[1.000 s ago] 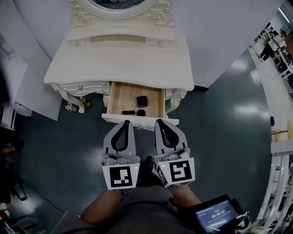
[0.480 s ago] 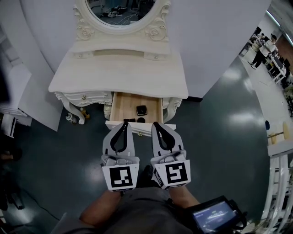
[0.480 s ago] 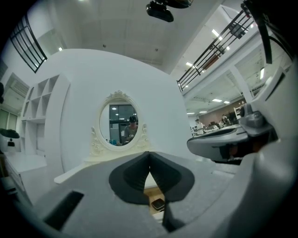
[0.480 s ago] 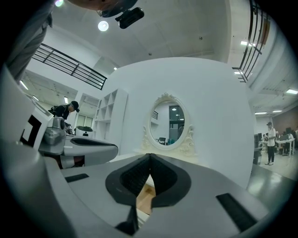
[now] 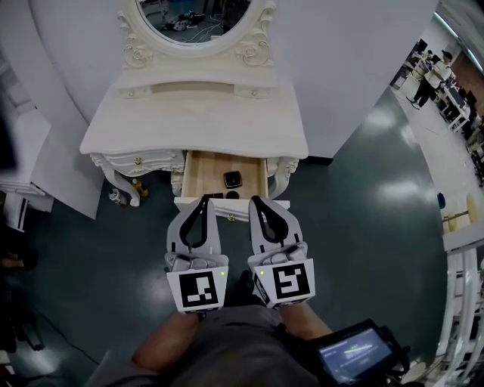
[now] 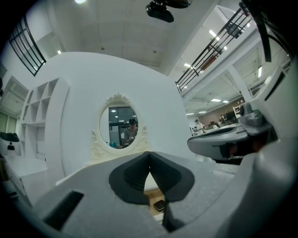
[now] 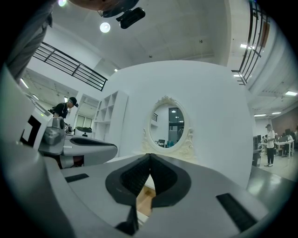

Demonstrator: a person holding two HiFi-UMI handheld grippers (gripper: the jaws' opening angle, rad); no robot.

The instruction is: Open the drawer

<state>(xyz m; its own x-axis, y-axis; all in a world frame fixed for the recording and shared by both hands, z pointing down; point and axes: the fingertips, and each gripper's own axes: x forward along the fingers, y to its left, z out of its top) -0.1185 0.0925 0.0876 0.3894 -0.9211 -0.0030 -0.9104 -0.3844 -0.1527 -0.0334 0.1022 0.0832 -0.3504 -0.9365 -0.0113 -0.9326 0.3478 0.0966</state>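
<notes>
A white dressing table (image 5: 197, 121) with an oval mirror (image 5: 200, 15) stands against the wall. Its centre drawer (image 5: 208, 168) is pulled out and shows a wooden floor with a small dark square case (image 5: 233, 179) and two smaller dark items near the front. My left gripper (image 5: 203, 199) and right gripper (image 5: 255, 199) hang side by side just in front of the drawer's white front panel (image 5: 231, 208). Both are shut with nothing between the pads. In the left gripper view the shut tips (image 6: 149, 153) point at the mirror (image 6: 119, 126). The right gripper (image 7: 150, 155) points there too.
A white shelf unit (image 5: 41, 162) stands left of the table, with small objects on the floor by the table's left leg (image 5: 125, 193). A white rack (image 5: 457, 302) runs along the right edge. People stand far off at the upper right (image 5: 423, 72). A screen device (image 5: 355, 354) sits at my lower right.
Both shut grippers have lifted a little, still side by side before the drawer. The table looks smaller and more of the mirror shows. The drawer stays open.
</notes>
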